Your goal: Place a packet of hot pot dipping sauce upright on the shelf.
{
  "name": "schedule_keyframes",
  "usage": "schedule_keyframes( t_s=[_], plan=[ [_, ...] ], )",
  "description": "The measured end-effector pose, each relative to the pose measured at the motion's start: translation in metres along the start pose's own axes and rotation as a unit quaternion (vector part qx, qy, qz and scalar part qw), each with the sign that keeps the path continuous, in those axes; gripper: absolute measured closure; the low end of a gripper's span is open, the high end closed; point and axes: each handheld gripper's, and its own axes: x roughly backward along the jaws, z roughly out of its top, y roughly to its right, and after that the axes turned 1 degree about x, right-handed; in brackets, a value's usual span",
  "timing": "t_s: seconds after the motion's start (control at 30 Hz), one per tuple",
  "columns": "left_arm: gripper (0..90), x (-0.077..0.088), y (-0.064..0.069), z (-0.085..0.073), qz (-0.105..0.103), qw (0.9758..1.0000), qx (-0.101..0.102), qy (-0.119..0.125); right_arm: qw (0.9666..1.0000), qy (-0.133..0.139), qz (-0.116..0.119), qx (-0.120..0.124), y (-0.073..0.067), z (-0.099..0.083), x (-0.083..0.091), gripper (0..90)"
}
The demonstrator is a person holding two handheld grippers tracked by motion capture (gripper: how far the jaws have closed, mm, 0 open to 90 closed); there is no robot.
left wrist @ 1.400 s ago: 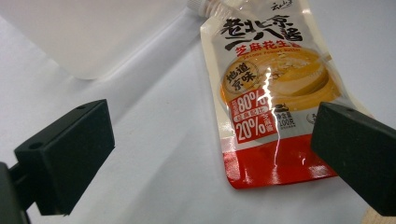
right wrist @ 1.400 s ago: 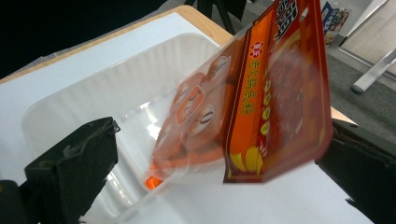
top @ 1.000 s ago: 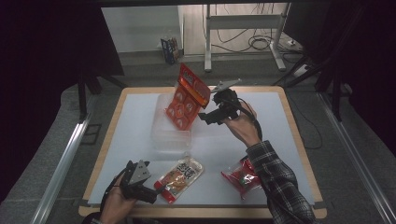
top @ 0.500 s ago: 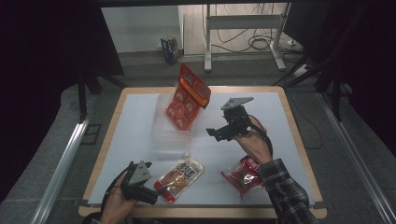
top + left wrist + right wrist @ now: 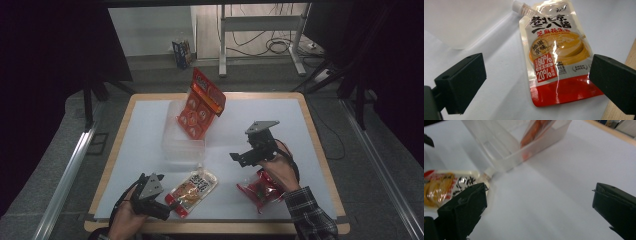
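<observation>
Glossy plastic, cream above and red at the base: the spouted sauce pouch lies flat on the white bench just ahead of my left gripper, whose jaws are spread wide with nothing between them. Seen along those jaws, the pouch's long axis runs away from me, red bottom edge nearest, white screw cap farthest and tipped a little to the left. From above, that cap points toward the clear plastic box beyond my left gripper, and the pouch sits slightly right of it. An orange snack packet stands tilted in the box's far end. My right gripper hangs above the bench, also spread and empty, aimed leftward at the box. A red packet lies under my right hand, near the front edge.
</observation>
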Motion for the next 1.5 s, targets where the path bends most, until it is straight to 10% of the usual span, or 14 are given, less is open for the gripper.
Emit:
schedule_keyframes(
  t_s=[0.97, 1.5],
  plan=[
    [2.4, -0.002, 0.005, 0.002, -0.006, 0.9999, -0.008, -0.007, 0.9993, 0.02, -0.02, -0.026, -0.002, -0.047, 0.018, 0.0],
    [6.6, -0.019, 0.027, 0.029, -0.061, 0.998, 0.014, 0.008, 0.9955, 0.028, -0.054, -0.073, 0.004, -0.086, 0.043, 0.0]
  ],
)
